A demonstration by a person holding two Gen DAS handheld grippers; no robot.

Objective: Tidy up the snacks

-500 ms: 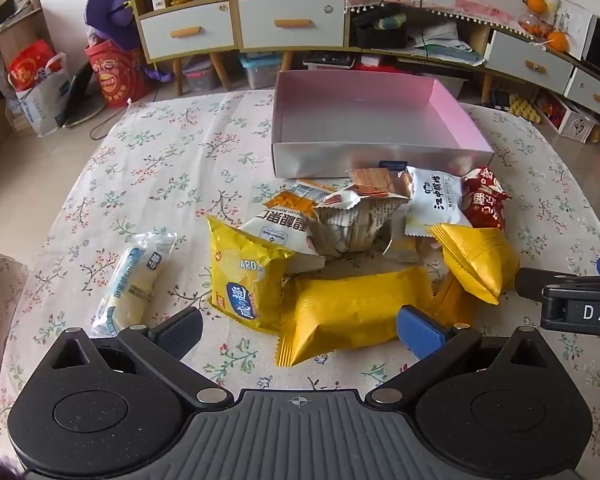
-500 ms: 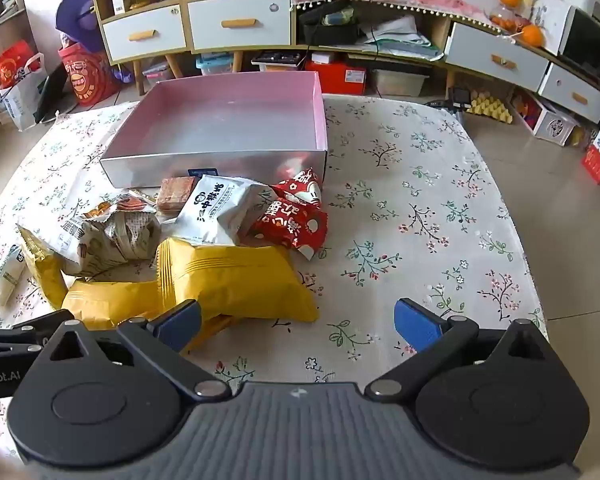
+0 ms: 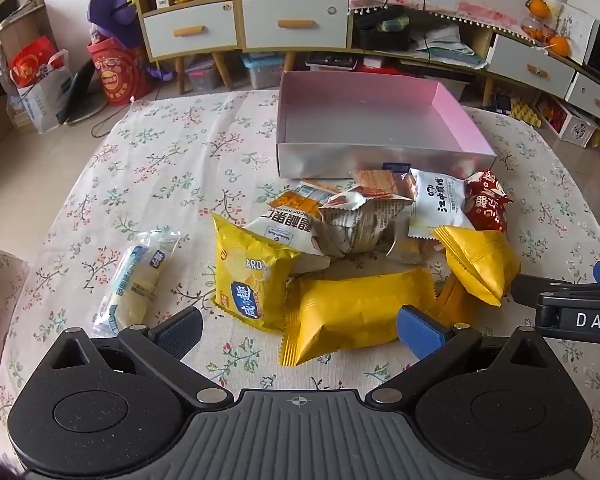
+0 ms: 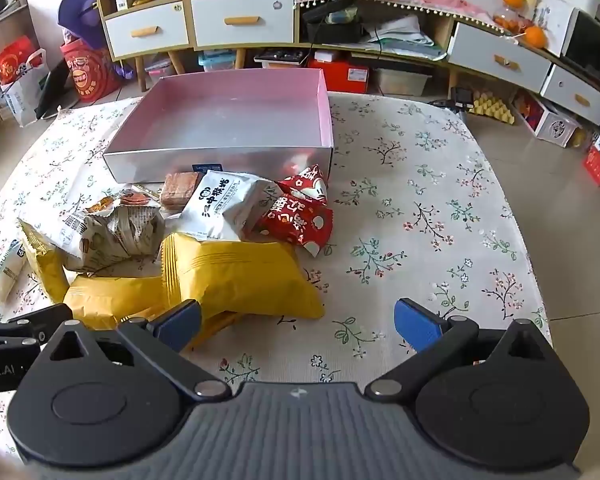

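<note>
On the bench [image 3: 148, 168] with the flowered cloth, a pale roll packet [image 3: 138, 280] is lying alone at the left, well apart from the heap. Next, a yellow chip bag [image 3: 252, 276] is leaning against a crumpled grey packet [image 3: 356, 220], and a long yellow packet [image 3: 360, 312] is lying flat in front of them. Further right, a white packet [image 3: 436, 204], a red packet [image 3: 486, 204] and a second yellow packet [image 3: 480, 264] are crowding together. Behind the heap, the silver box [image 3: 380, 156] with pink inside is standing with nothing in it. The left claw [image 3: 300, 326] is hanging wide open, grasping nothing, just before the long yellow packet. The right claw [image 4: 298, 320] is also spread open and free, with the yellow packets near its left finger [image 4: 180, 320].
</note>
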